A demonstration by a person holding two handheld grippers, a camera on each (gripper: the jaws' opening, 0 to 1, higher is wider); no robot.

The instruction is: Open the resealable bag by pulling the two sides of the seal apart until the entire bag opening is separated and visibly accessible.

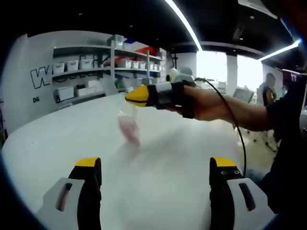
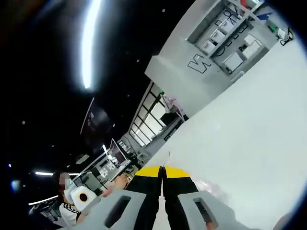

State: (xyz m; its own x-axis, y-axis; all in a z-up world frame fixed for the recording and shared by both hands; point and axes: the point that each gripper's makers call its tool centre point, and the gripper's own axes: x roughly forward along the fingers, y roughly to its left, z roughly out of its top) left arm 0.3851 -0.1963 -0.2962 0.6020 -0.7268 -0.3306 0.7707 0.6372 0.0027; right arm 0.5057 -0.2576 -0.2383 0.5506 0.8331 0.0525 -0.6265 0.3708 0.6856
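Note:
A clear resealable bag point(image 1: 128, 125) with something pinkish inside hangs blurred above the white table point(image 1: 57, 143). A hand holds my right gripper point(image 1: 133, 95), which reaches in from the right with its yellow tips shut on the bag's top edge. In the right gripper view the right gripper point(image 2: 163, 173) has its jaws pressed together, and a pinkish part of the bag point(image 2: 209, 187) shows beside them. At the bottom of the left gripper view my left gripper point(image 1: 156, 165) stands wide open with nothing between its jaws, nearer than the bag and below it.
Shelves with white bins point(image 1: 91, 67) line the far wall past the table's edge. A person point(image 1: 268, 88) stands at the back right near bright windows. The right gripper's cable point(image 1: 230, 115) trails along the forearm. The right gripper view is rolled, and its table point(image 2: 249, 124) slopes.

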